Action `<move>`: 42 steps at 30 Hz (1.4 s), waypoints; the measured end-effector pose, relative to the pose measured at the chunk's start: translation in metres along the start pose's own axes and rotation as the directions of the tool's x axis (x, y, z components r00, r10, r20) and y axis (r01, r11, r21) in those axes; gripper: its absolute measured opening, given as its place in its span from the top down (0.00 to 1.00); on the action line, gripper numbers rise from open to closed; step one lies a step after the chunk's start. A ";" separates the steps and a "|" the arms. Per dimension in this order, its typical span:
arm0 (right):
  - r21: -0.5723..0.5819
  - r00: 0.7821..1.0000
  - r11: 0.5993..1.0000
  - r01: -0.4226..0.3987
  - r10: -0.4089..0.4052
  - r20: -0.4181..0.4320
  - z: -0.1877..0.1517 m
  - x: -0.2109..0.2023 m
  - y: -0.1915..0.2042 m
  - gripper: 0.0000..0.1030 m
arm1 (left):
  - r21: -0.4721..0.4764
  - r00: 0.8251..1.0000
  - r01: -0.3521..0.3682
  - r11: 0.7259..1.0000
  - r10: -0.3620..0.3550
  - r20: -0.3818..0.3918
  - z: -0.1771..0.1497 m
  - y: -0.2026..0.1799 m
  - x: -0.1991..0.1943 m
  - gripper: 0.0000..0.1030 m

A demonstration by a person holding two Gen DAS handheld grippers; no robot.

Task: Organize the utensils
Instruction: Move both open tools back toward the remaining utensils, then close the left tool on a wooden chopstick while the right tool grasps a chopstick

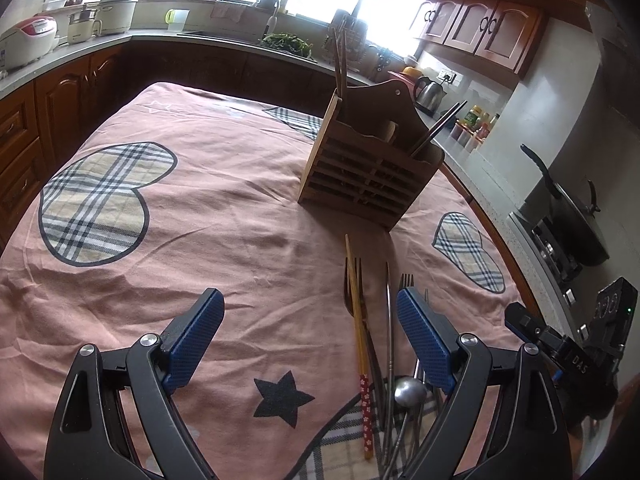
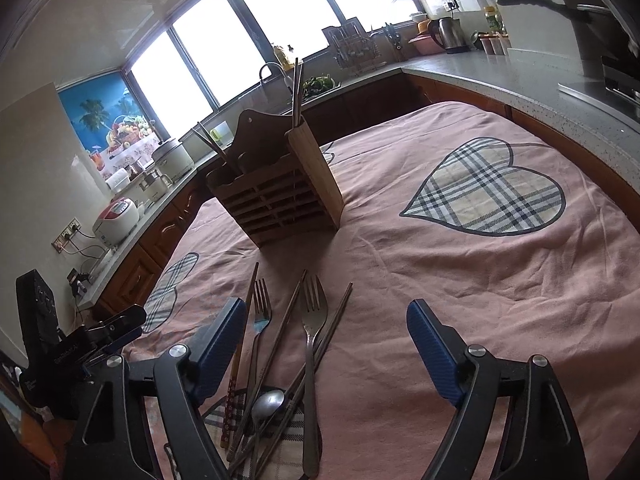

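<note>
A wooden slatted utensil holder (image 1: 366,170) stands on the pink tablecloth and holds chopsticks at both ends; it also shows in the right wrist view (image 2: 280,200). A loose pile of utensils lies in front of it: a bamboo chopstick with a red patterned end (image 1: 358,328), forks (image 2: 314,320), a metal spoon (image 2: 267,402) and metal chopsticks. My left gripper (image 1: 310,308) is open and empty, just left of the pile. My right gripper (image 2: 326,316) is open and empty, with the pile between and beside its left finger. The right gripper shows at the left view's edge (image 1: 568,344).
The pink tablecloth (image 1: 240,220) has plaid hearts and a black star. Kitchen counters surround the table with a rice cooker (image 1: 28,38), a kettle (image 1: 430,92), a sink, a dish rack and a stove with a pan (image 1: 576,224).
</note>
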State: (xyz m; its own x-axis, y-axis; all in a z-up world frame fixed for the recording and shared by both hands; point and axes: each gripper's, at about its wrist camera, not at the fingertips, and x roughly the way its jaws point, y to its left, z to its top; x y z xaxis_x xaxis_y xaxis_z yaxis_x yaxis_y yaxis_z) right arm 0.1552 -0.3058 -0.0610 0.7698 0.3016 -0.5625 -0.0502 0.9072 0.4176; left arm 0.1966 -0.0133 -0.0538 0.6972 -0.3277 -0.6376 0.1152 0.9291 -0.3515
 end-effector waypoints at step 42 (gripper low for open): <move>-0.121 0.972 0.988 0.095 -0.118 -0.204 0.017 0.102 0.011 0.93 | 0.176 0.977 0.092 0.980 -0.054 -0.207 0.024 -0.039 0.100 0.92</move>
State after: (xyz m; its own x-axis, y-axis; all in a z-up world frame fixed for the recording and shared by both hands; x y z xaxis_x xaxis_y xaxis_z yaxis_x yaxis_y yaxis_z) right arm 0.2440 -0.2707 -0.1015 0.6245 0.2458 -0.7413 -0.0539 0.9605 0.2731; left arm 0.2787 -0.0776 -0.0872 0.5282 -0.4062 -0.7457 0.3019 0.9106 -0.2822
